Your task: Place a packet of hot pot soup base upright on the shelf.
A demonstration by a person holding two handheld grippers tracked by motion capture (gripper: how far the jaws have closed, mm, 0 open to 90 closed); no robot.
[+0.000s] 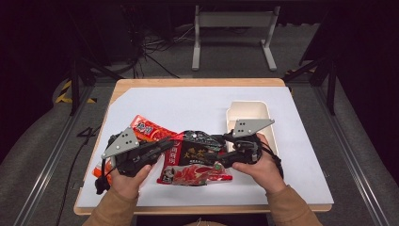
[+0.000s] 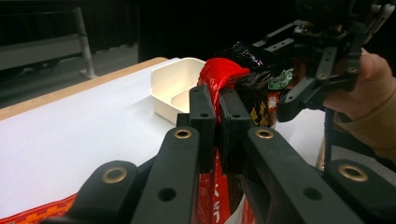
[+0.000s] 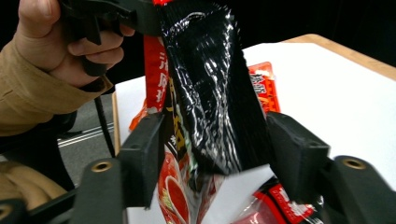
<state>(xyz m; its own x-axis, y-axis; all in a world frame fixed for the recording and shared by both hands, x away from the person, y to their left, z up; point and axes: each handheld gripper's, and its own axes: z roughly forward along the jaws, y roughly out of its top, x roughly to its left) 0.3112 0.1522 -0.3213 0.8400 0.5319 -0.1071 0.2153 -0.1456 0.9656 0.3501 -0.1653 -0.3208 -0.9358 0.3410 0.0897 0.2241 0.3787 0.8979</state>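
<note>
L hand-held gripper (image 2: 217, 121) clamping snack bag (image 1: 195, 162)

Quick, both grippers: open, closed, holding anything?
Left gripper: closed on the black-and-red snack bag.
Right gripper: open, its fingers either side of that bag, not pressing it.

snack bag (image 1: 195, 157): glossy black upper part, red lower part, yellow lettering, red edge strip. second packet (image 1: 149, 128): red-orange, white print. box (image 1: 248, 113): cream white. table sheet (image 1: 188, 103): white, wood rim. grippers' jaws: black. sleeves (image 1: 113, 212): tan.
</note>
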